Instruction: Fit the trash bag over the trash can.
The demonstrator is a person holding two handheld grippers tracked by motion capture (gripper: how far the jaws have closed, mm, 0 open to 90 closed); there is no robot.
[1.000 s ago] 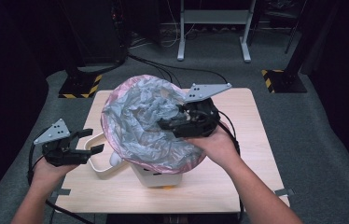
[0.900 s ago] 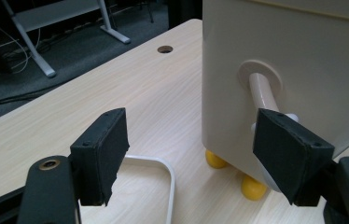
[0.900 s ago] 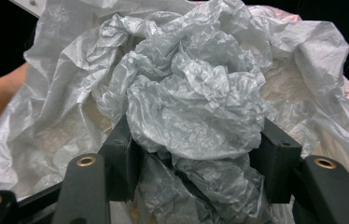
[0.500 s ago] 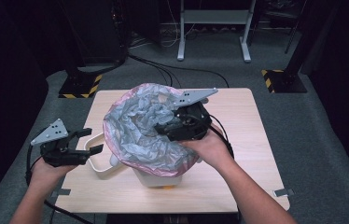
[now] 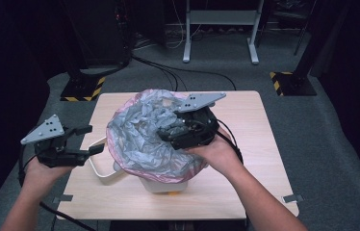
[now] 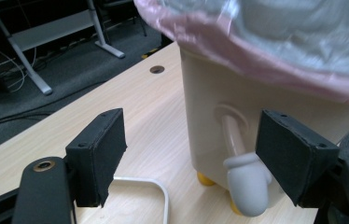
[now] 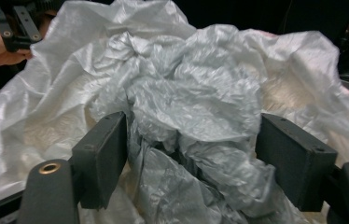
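Observation:
A small cream bin (image 5: 164, 185) stands on the wooden table (image 5: 245, 144), lined with a crumpled grey plastic bag (image 5: 139, 139) whose pink rim (image 6: 256, 56) hangs over the edge. My right gripper (image 5: 164, 134) reaches into the bag's mouth from the right. Its jaws have just been opening, and loose folds of the bag (image 7: 196, 93) bulge between them without being pinched (image 7: 191, 163). My left gripper (image 5: 95, 138) hovers open at the bin's left side (image 6: 210, 107). Its right pad (image 6: 294, 158) stands beside the handle's rounded end (image 6: 247, 184).
The bin's thin white handle (image 5: 102, 168) lies folded down on the table to the left. Black cables (image 5: 178, 77) cross the grey floor behind the table, near a white desk frame (image 5: 219, 29). Small yellow feet (image 6: 206, 178) show under the bin.
The right gripper's jaws have spread apart over the bag, and that hand has shifted slightly left. The left gripper has risen a little beside the bin.

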